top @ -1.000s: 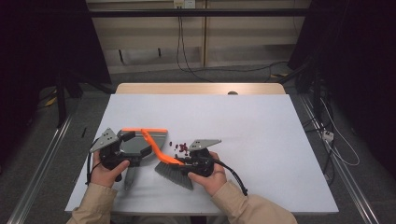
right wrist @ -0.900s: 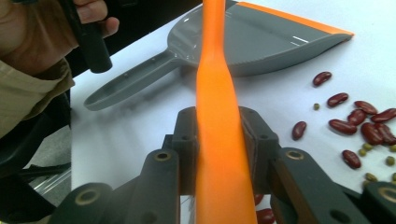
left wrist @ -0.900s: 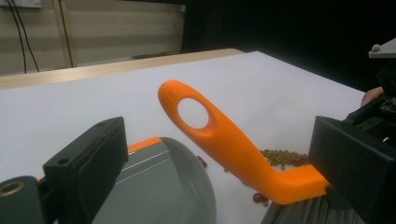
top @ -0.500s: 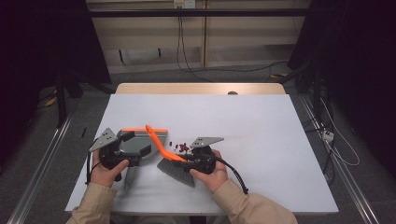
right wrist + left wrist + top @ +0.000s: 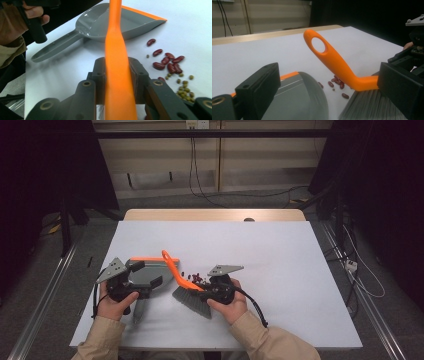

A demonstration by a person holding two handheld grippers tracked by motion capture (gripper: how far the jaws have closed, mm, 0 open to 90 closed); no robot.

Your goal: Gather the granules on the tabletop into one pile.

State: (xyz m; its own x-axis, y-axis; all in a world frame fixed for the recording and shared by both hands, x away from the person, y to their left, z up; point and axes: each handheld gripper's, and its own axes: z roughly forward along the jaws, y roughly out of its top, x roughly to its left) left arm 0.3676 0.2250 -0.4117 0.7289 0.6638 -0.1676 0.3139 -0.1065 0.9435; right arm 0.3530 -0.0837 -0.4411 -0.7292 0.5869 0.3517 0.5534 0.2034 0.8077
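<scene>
Landmark: dustpan (image 5: 147, 272), grey with an orange front lip, lying flat on the white table (image 5: 280, 255). Left gripper (image 5: 131, 287) sits at the dustpan's near side, by the handle; in the left gripper view its jaws stand spread with the pan between them, but whether they pinch it I cannot tell. Just right of the dustpan's mouth: a small heap of red beans (image 5: 167, 61) with smaller green ones (image 5: 184, 93), loose on the table, apart from the lip. Right again, the right gripper (image 5: 209, 290) is clamped on the orange handle of the brush (image 5: 192, 297); handle slants up and back toward the dustpan, bristles on the table on the near side of the beans. Judgement: beans lie between bristles and pan mouth, so the sweep should run leftward and away, across the handle's long axis. Right hand (image 5: 232, 305) is nearer the beans.
</scene>
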